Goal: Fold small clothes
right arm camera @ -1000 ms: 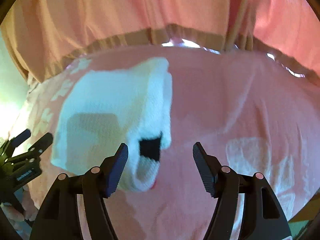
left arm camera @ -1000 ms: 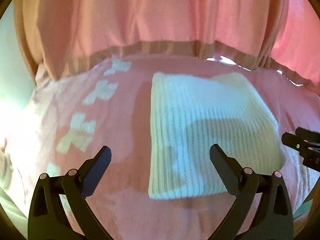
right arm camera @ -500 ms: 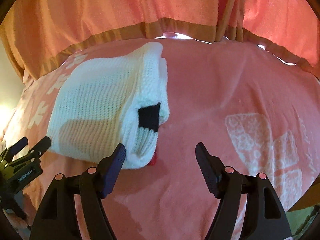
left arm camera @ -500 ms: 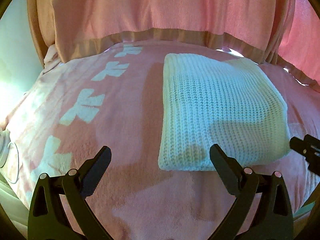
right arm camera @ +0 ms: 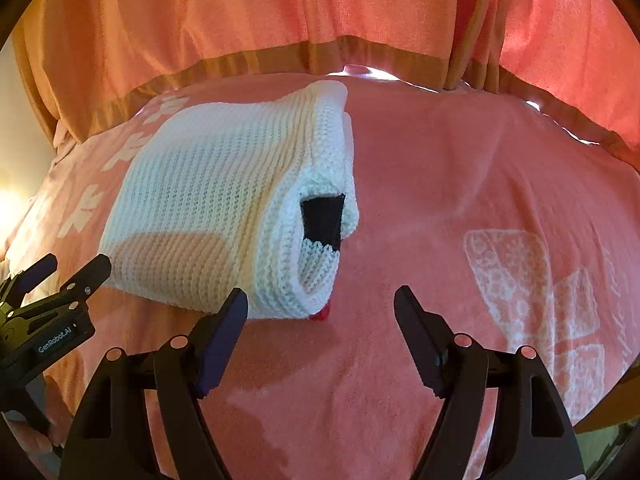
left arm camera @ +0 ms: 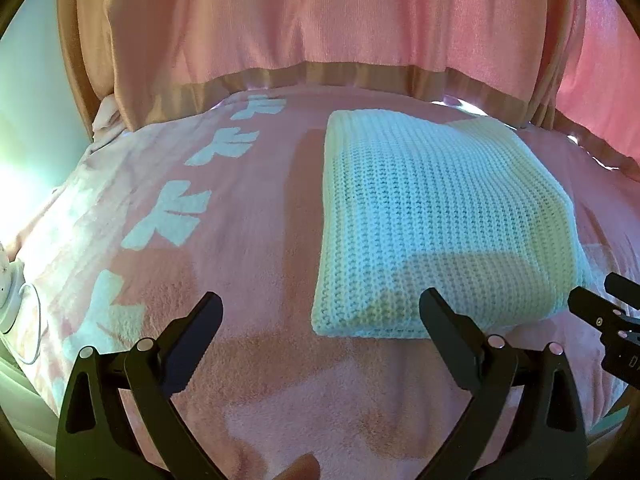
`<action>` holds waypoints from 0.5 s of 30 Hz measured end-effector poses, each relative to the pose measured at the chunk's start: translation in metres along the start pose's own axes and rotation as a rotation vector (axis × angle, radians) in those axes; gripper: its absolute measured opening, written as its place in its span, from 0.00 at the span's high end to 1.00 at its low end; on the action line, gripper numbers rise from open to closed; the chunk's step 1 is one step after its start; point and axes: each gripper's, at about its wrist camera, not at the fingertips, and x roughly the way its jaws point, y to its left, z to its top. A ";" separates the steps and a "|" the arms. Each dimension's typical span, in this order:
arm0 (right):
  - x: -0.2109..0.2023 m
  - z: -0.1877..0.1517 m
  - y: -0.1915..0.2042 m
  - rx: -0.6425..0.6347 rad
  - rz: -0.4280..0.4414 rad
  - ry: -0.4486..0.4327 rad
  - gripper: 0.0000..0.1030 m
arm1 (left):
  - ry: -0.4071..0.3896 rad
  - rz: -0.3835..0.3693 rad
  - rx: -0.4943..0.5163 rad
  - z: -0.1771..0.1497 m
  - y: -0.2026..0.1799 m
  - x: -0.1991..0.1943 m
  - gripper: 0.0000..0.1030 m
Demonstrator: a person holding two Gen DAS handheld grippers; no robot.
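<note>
Both grippers backed off since earlier; right gripper (right arm camera: 320, 308) jaws just been opening, nothing between. Left gripper (left arm camera: 320, 312) apart, empty. Folded white knit (left arm camera: 436, 220) lies mid blanket (left arm camera: 240, 240), toward curtain-side edge. Risk: bulky roll at right side springs open; jaw snags loops.

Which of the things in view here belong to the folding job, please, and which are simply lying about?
Part of the job:
- folded white knitted garment, lying on the pink plush blanket
- left gripper, open and empty
- right gripper, open and empty, its jaws just widened

Just lying about:
- pink curtain with tan hem
- white round device with cord at the blanket's left edge
</note>
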 end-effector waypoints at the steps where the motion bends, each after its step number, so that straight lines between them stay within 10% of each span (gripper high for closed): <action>1: -0.001 0.000 0.000 0.001 -0.001 -0.002 0.29 | -0.002 -0.001 0.002 0.000 0.000 0.000 0.06; 15: -0.016 -0.008 0.007 -0.013 -0.014 -0.054 0.29 | -0.021 0.002 0.016 -0.010 -0.009 -0.016 0.06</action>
